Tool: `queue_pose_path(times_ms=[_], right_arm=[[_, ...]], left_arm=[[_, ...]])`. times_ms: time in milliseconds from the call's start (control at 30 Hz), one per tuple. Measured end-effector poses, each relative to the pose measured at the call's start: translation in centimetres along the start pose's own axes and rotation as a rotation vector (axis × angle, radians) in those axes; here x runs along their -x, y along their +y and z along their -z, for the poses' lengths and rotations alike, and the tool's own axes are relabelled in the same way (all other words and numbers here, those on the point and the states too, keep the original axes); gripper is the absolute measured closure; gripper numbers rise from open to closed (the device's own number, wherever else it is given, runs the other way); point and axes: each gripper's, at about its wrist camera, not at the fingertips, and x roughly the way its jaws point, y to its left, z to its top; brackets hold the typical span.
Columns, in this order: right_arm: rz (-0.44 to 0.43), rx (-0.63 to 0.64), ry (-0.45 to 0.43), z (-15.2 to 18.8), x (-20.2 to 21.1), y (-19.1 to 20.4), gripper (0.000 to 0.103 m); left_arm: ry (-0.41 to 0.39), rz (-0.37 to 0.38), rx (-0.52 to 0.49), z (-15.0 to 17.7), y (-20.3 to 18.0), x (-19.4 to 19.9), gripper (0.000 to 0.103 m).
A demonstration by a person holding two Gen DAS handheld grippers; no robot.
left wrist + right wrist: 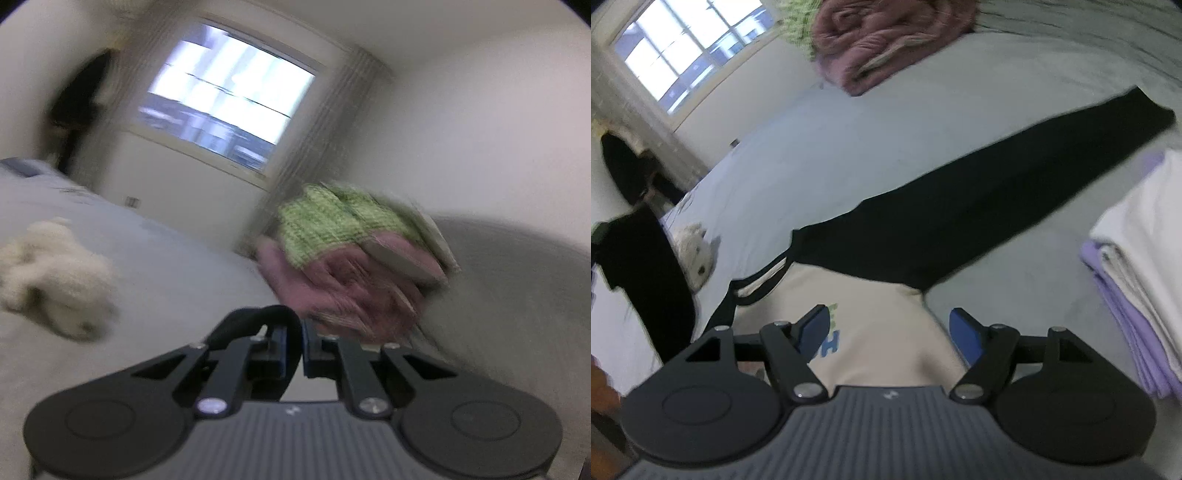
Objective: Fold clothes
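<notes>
Nearest in the right wrist view, the right gripper [888, 330] was held with its jaws spread and nothing between them, poised above the cream body of a raglan shirt [871, 332] spread on the bed [820, 155]. One long black sleeve [990, 192] was stretched away toward the far right. The left gripper [301, 345] was seen with its jaws pressed together; a black loop curved over its left finger, but whether cloth was pinched could not be told through the blur. If the sleeve was to be folded next, a grasp taken on the body rather than at the cuff was judged likely to drag the whole shirt and crease it. A careless sweep was judged able to topple the one stack of folded white and lilac linen [1137, 266] at the near right. Farther off, one fluffy white soft toy [696, 254] was counted at the left. One pile of pink and green knitwear [882, 48] lay at the far edge, and beyond it one window [687, 48].
</notes>
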Motion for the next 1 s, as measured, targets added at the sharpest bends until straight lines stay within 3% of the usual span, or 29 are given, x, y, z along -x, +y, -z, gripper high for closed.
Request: queue_pose_path(times_ms=[67, 200, 333, 500, 633, 733, 867, 1000], right_arm=[[0.03, -0.007, -0.004, -0.5, 0.1, -0.8, 0.028], [0.061, -0.008, 0.007, -0.8, -0.3, -1.5, 0.028], [0.087, 0.047, 0.027, -0.4, -1.0, -0.9, 0.028], [0.061, 0.132, 0.029, 0.2, -1.8, 0.4, 0.028], [0.039, 0.288, 0.004, 0.9, -2.6, 2.7, 0.028], [0.008, 0.464, -0.037, 2.5, -3.3, 5.4, 0.028], [0.066, 0.776, -0.138, 5.7, -4.9, 9.2, 0.028], [0.13, 0.983, -0.166, 7.6, -7.2, 10.9, 0.029]], left_arm=[[0.081, 0.037, -0.107, 2.9, -1.5, -1.1, 0.095], [0.328, 0.084, -0.316, 8.0, -2.9, -2.8, 0.095], [0.473, 0.108, -0.462, 9.6, -3.2, -1.1, 0.094], [0.513, 0.103, -0.544, 7.6, 1.4, 2.3, 0.093], [0.525, 0.062, -0.615, 7.0, 6.1, 5.0, 0.091], [0.524, 0.005, -0.649, 7.3, 9.1, 5.8, 0.091], [0.52, -0.053, -0.716, 8.3, 10.9, 4.9, 0.09], [0.539, -0.063, -0.862, 9.6, 11.6, 4.3, 0.077]])
